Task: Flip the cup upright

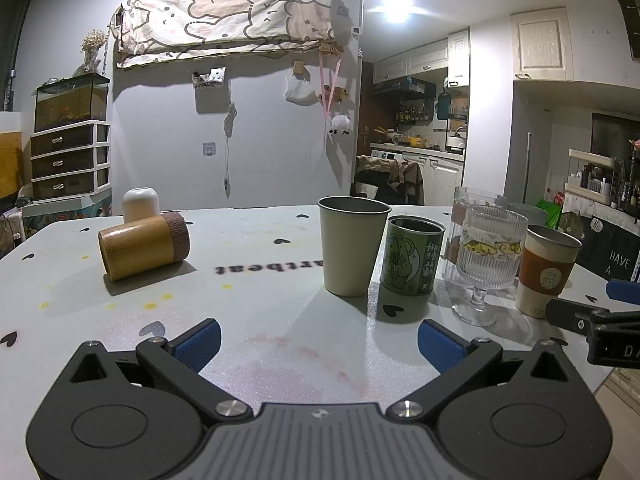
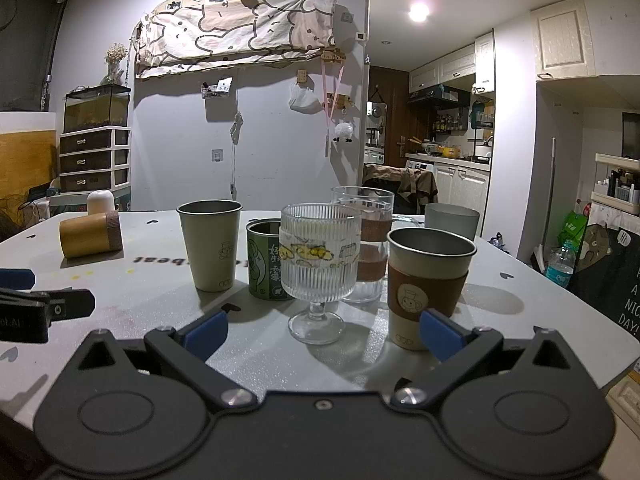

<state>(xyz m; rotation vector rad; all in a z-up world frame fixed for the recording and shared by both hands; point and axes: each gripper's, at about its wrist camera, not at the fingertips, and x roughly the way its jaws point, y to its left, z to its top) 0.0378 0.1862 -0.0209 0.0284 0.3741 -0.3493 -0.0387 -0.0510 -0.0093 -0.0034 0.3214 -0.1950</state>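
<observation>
A bamboo cup (image 1: 143, 245) is seen lying on its side at the middle left of the frame on the white bench (image 1: 260, 320), well apart from the upright cups. Both the left gripper (image 1: 319, 340) and right gripper (image 2: 325, 330) are held with jaws released, grasping nothing.
</observation>
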